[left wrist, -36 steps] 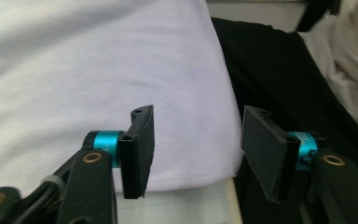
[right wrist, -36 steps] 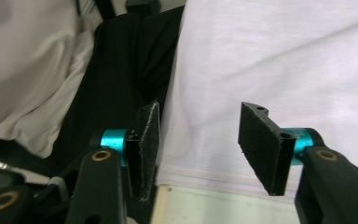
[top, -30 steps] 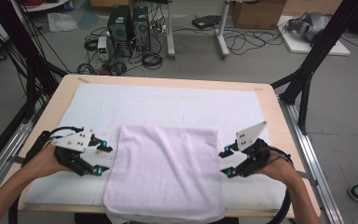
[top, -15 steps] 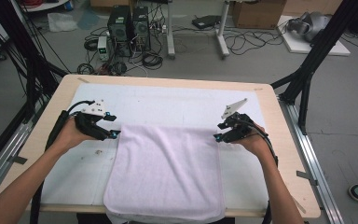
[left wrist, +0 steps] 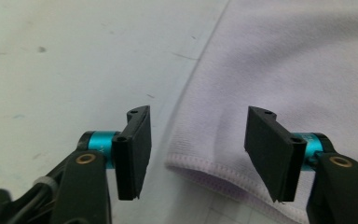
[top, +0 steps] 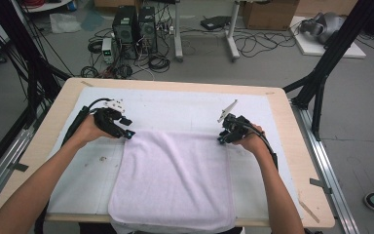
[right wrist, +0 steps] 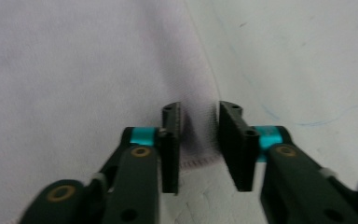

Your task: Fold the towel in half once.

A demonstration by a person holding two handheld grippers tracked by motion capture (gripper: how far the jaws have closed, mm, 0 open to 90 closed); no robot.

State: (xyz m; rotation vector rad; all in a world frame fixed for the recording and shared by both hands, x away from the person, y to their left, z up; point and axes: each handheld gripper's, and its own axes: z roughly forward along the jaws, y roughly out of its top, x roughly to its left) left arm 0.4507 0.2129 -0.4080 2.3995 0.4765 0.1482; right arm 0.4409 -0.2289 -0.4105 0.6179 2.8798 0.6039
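A pale lilac towel [top: 175, 180] lies flat on the white mat [top: 175, 105], its near end hanging over the table's front edge. My left gripper [top: 129, 134] sits low at the towel's far left corner. In the left gripper view its jaws [left wrist: 198, 149] stand open and have just been narrowing, with the hemmed corner [left wrist: 205, 163] lying between them untouched. My right gripper [top: 221, 140] is at the far right corner. Its jaws [right wrist: 199, 140] have just been closing and now pinch a raised fold of towel [right wrist: 74, 70] beside the hem.
The wooden table [top: 53, 122] carries the mat, with bare mat beyond the towel and on both sides of it. Computers, cables and stand legs [top: 131, 29] crowd the floor behind. Black frame posts [top: 321, 83] stand at the right.
Both hands have moved away from the person, from beside the towel's middle up to its two far corners, and sunk toward the cloth. The towel lies as before.
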